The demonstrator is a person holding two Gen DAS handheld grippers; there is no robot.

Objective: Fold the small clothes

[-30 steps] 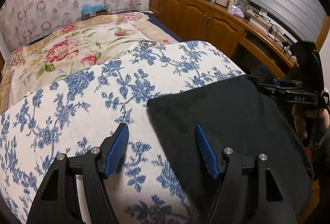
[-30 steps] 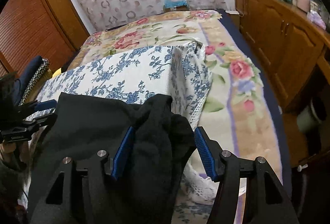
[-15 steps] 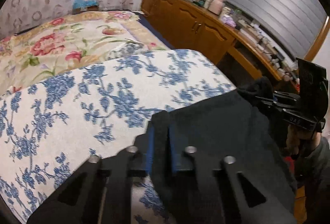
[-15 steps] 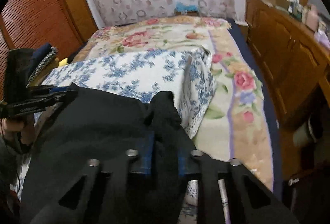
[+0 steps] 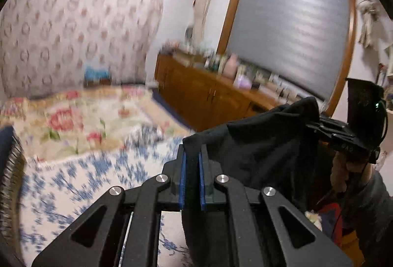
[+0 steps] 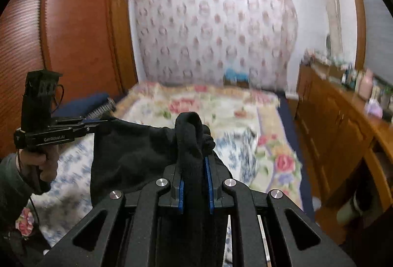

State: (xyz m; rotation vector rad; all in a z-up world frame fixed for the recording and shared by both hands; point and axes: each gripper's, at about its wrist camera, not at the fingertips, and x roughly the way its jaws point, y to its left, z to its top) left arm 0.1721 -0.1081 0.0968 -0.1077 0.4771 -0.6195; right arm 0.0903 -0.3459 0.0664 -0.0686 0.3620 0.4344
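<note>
A black garment (image 5: 258,144) hangs stretched in the air between my two grippers, above the blue-flowered white cloth (image 5: 73,183) on the bed. My left gripper (image 5: 192,156) is shut on one corner of the black garment. My right gripper (image 6: 194,161) is shut on the other corner, where a bunched fold of the black garment (image 6: 189,134) sticks up between the blue pads. Each wrist view shows the other gripper at the far end of the black cloth: the right gripper (image 5: 316,123) and the left gripper (image 6: 103,120).
A bed with a rose-patterned cover (image 6: 221,107) stretches ahead to a patterned curtain (image 6: 216,28). A wooden sideboard (image 5: 208,95) full of small items runs along the right. A wooden wardrobe (image 6: 78,28) stands at the left, with dark folded items (image 6: 83,104) beside it.
Both grippers closed on the black garment's corners, then lifted it off the blue-flowered cloth. The views have tilted up from the bed toward the walls.
</note>
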